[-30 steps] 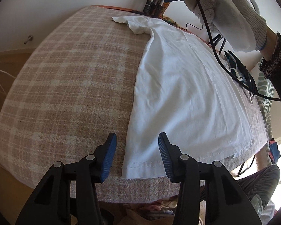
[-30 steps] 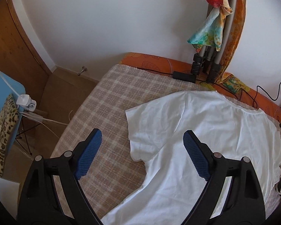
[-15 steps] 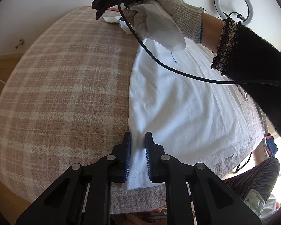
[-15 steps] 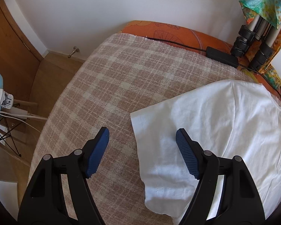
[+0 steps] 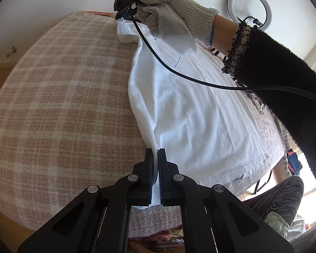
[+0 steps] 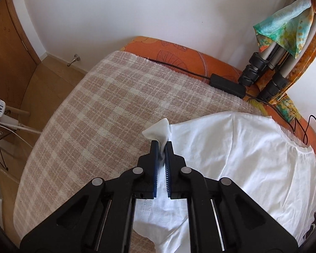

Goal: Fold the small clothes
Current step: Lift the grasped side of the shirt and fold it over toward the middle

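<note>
A white T-shirt (image 5: pixel 191 113) lies flat on a bed covered by a pink-and-cream plaid blanket (image 5: pixel 59 109). The left hand-held gripper (image 5: pixel 155 154) is clamped on the shirt's hem corner at the near edge. The right hand-held gripper (image 6: pixel 161 145), held by a gloved hand (image 5: pixel 168 19), pinches the sleeve's edge, bunching the cloth between its blue pads (image 6: pixel 155 168).

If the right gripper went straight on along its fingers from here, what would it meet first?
The right gripper is shut on the sleeve of the white T-shirt and points steeply down, so it would likely press that pinched cloth straight into the checked blanket beneath; nothing else shows in between, though depth is uncertain.
</note>
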The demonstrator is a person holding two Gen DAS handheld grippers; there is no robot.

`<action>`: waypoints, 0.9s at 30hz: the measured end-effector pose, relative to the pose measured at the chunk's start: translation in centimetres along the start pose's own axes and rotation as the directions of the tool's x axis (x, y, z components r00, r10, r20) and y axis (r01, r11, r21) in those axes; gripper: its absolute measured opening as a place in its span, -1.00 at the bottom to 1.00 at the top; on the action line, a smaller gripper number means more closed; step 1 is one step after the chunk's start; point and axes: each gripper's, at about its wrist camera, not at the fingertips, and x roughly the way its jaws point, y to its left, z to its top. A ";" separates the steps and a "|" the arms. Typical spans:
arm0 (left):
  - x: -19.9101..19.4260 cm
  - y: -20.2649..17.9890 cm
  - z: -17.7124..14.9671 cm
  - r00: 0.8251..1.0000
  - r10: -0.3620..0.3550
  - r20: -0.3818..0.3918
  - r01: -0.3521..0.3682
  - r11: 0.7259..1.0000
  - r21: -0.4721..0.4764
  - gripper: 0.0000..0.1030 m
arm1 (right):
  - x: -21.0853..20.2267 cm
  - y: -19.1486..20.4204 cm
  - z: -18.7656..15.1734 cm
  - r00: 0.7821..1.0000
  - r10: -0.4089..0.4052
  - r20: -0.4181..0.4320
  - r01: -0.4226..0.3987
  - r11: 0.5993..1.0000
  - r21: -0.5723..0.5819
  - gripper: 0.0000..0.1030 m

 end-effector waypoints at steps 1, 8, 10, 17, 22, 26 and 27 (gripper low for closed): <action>-0.1 -0.1 0.0 1.000 -0.007 -0.002 0.007 1.000 0.000 -0.94 | -0.4 -0.3 0.1 1.000 0.000 0.012 0.000 1.000 0.001 -0.87; 0.4 -2.2 0.5 0.999 -0.036 0.009 0.036 0.998 0.053 -0.94 | -3.3 -3.5 0.1 0.998 0.004 0.059 -0.005 1.000 0.027 -0.87; 0.5 -2.6 0.7 0.999 -0.044 0.006 0.043 0.997 0.070 -0.94 | -4.2 -4.7 -0.1 0.997 0.004 0.075 -0.006 0.999 0.037 -0.87; 1.5 -6.3 1.0 0.997 -0.070 -0.015 0.071 0.986 0.151 -0.94 | -7.4 -10.9 -1.5 0.992 0.006 0.130 -0.020 0.993 0.114 -0.88; 3.3 -8.7 1.3 0.994 -0.090 -0.063 0.100 0.980 0.174 -0.94 | -7.0 -16.1 -4.2 0.993 -0.022 0.117 -0.004 0.977 0.212 -0.87; 4.5 -10.5 1.2 0.993 -0.076 -0.087 0.094 0.970 0.225 -0.94 | -5.4 -18.6 -5.9 0.995 -0.056 0.084 0.033 0.967 0.251 -0.87; 4.8 -10.7 1.2 0.993 -0.074 -0.094 0.094 0.968 0.231 -0.94 | -5.0 -19.1 -6.3 0.995 -0.061 0.077 0.040 0.965 0.258 -0.87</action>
